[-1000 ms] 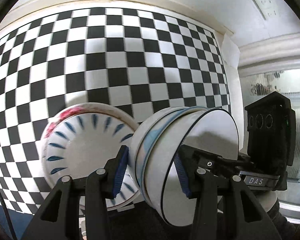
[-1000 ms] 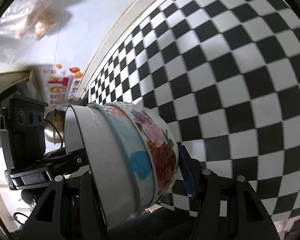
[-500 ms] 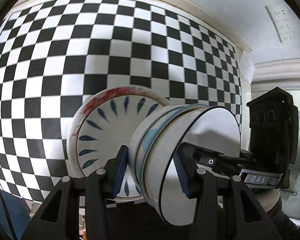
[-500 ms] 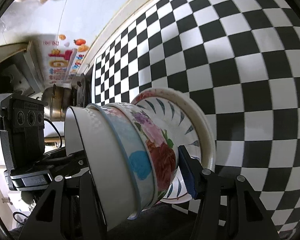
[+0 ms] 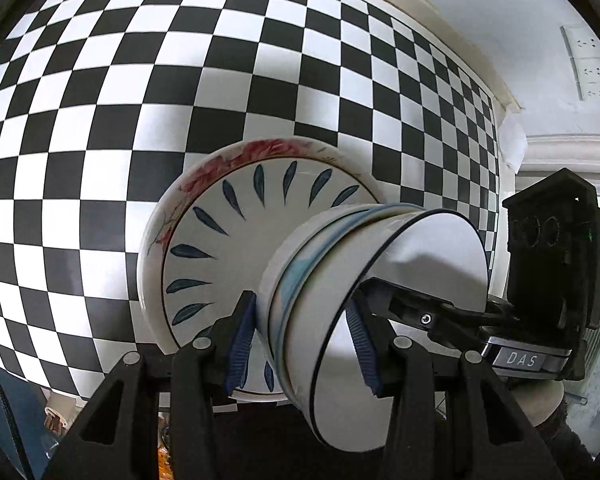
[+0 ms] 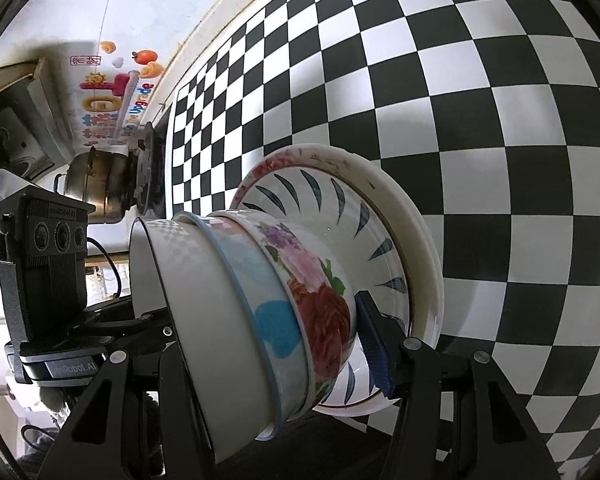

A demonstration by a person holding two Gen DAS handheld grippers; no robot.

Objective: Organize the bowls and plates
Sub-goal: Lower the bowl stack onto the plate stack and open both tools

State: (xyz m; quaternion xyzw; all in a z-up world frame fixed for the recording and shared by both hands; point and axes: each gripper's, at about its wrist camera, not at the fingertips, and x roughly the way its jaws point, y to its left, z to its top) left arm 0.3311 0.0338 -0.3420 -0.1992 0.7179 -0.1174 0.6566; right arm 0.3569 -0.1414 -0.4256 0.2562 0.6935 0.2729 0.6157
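Desk (image 5: 100, 80) is wearing a black-and-white checkered cloth, running up to a cream edge strip with white wall behind it. In the left wrist view, white wall sockets (image 5: 586, 62) are sitting on that wall, up and right of the plate stack. In the right wrist view, a metal pot (image 6: 96, 188) is standing off the far-left end of the checkered cloth, with a colourful fruit sticker (image 6: 116, 92) on the wall above it.

Plate stack (image 5: 228, 248) is lying on the checkered desk: a plate with blue leaf marks on top of a wider plate with a red floral rim.

Left hand-held gripper (image 5: 300, 344) is clamping the nested bowl stack (image 5: 320, 300) across its rim, one blue pad on the outer wall, the other inside the top white bowl. Jaws are partly closed, pressing on the bowls.

Right hand-held gripper (image 6: 268, 340) is gripping the same bowl stack (image 6: 260, 300) from the opposite side: its right blue pad is pressing on the floral bottom bowl, and the left finger is hidden behind the white bowl. Jaws are standing mid-width, filled by the bowls.

Bowl stack is tilting on its side, three bowls nested: floral, blue-patterned, white with a black rim. It is directly in front of the plate stack, floral base facing the leaf plate. Contact with the plate: cannot tell.
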